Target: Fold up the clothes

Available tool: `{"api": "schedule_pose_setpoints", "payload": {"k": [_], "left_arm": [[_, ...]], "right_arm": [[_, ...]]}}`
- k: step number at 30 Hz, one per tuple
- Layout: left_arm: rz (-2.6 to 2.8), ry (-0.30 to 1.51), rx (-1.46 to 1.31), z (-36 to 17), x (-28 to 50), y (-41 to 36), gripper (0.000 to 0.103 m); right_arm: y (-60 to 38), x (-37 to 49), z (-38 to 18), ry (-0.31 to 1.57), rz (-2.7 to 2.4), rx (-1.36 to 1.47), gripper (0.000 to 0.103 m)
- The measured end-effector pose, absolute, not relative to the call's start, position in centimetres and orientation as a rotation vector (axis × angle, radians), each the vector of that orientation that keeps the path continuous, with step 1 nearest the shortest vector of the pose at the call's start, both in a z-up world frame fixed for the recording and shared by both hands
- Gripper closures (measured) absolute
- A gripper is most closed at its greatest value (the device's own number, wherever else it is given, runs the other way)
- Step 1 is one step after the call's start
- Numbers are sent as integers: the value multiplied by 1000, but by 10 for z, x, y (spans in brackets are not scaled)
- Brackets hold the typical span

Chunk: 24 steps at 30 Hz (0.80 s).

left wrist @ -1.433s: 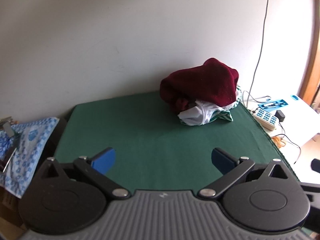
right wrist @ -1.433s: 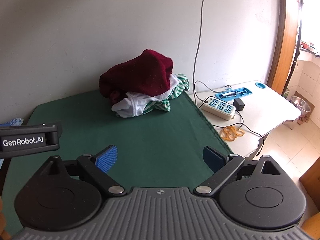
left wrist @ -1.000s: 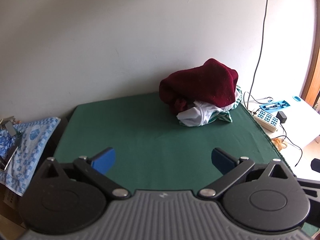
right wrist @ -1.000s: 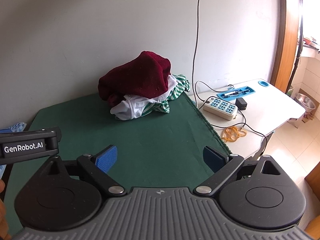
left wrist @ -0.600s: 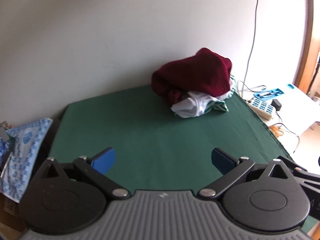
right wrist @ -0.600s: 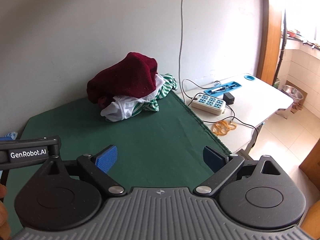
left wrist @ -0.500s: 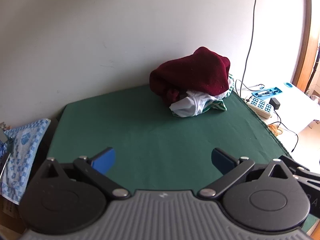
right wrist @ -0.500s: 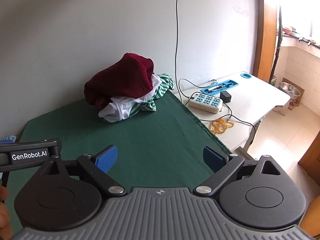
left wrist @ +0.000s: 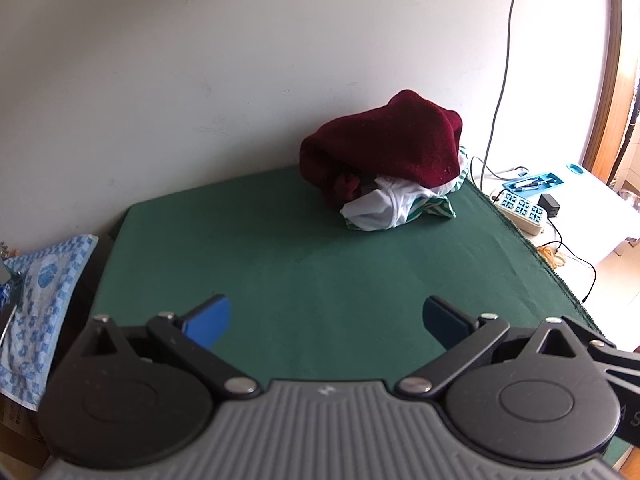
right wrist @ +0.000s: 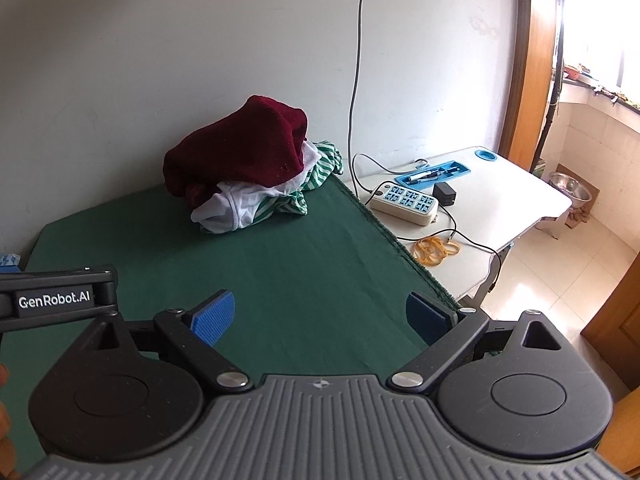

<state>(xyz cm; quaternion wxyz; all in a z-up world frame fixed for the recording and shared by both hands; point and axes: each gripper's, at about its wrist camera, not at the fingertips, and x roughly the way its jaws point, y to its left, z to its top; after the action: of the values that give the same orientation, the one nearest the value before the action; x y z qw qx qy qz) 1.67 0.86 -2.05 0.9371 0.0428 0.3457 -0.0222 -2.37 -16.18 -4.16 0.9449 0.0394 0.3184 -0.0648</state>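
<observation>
A heap of clothes sits at the far right corner of the green table [left wrist: 304, 264]: a dark red knit garment [left wrist: 388, 140] on top, a white garment [left wrist: 376, 210] and a green-and-white striped one [left wrist: 436, 208] under it. The heap also shows in the right wrist view [right wrist: 240, 148]. My left gripper [left wrist: 326, 320] is open and empty above the near part of the table. My right gripper [right wrist: 320, 314] is open and empty over the table's near right edge. The left gripper's body [right wrist: 56, 298] shows at the left of the right wrist view.
A white side table [right wrist: 496, 196] stands to the right with a power strip [right wrist: 404, 198], a black adapter, a blue pen tray [right wrist: 434, 172] and a coil of yellow cord [right wrist: 436, 248]. A blue patterned cloth [left wrist: 40, 292] lies left of the green table. A wall is behind.
Both grippers have shifted a little, so the clothes heap sits slightly further left and lower in each view. The jaws stay open. The clothes have not moved.
</observation>
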Motion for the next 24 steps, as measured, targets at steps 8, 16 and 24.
{"api": "schedule_pose_setpoints", "payload": {"k": [8, 16, 24], "left_arm": [[-8, 712, 83, -26, 17, 8, 1], [22, 721, 80, -30, 19, 9, 1], [23, 736, 85, -35, 21, 11, 1]], "right_arm": [[-160, -17, -42, 640, -108, 69, 8], [-157, -10, -45, 646, -87, 60, 8], [-153, -8, -50, 660, -97, 58, 8]]}}
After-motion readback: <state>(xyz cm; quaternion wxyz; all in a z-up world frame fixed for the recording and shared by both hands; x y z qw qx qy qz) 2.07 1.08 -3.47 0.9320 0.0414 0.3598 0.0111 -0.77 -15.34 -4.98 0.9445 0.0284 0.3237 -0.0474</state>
